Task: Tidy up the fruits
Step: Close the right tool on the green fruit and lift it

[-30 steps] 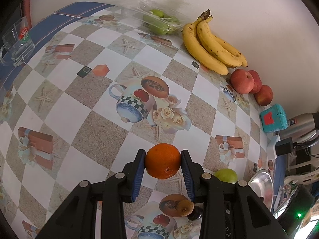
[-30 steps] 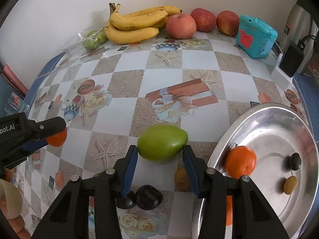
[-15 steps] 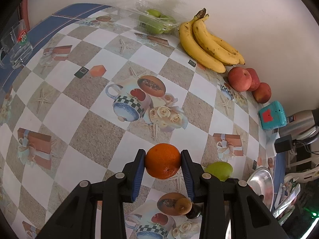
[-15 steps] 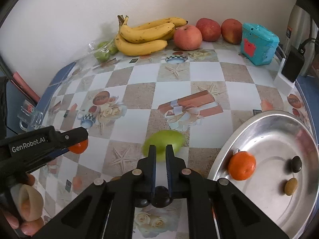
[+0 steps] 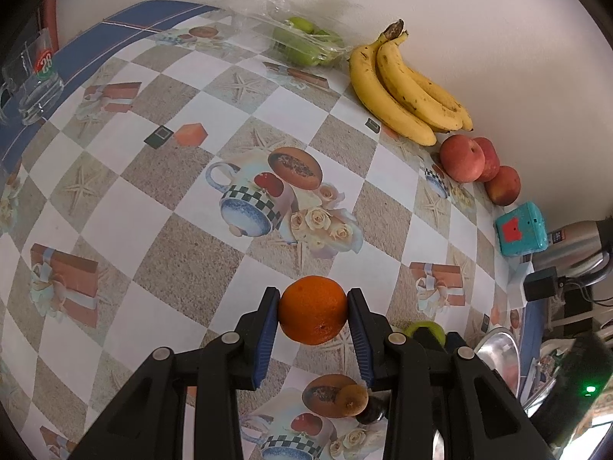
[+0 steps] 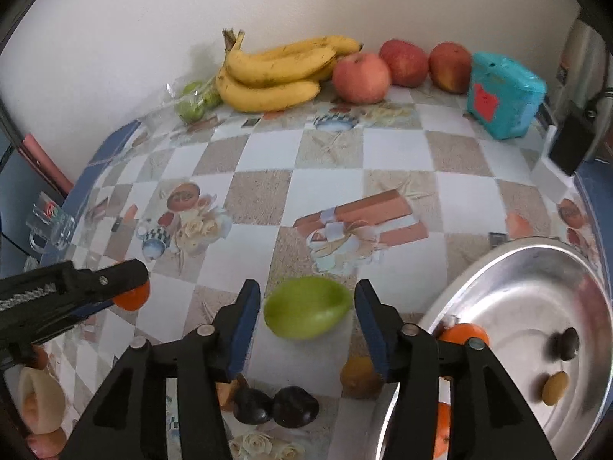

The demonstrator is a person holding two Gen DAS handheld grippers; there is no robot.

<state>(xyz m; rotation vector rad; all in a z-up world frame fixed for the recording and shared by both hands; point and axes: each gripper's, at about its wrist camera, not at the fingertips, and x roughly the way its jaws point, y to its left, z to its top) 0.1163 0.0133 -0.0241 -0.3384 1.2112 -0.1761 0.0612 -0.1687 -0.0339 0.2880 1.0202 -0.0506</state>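
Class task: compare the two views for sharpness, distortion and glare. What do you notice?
Left wrist view: sharp; the orange is crisp, and fisheye bends the checked tablecloth. Right wrist view: softer; the green mango is smeared with blur, and the metal tray shows pale glare.

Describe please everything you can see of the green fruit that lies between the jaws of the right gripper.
The smooth green oval fruit looks like an unripe mango: light green skin, one end slightly pointed, somewhat blurred. It lies on its side on the checkered patterned tablecloth, between the open blue-padded jaws of the right gripper, with a gap on each side, so nothing grips it. The round silver metal tray stands to its right, apart from it.
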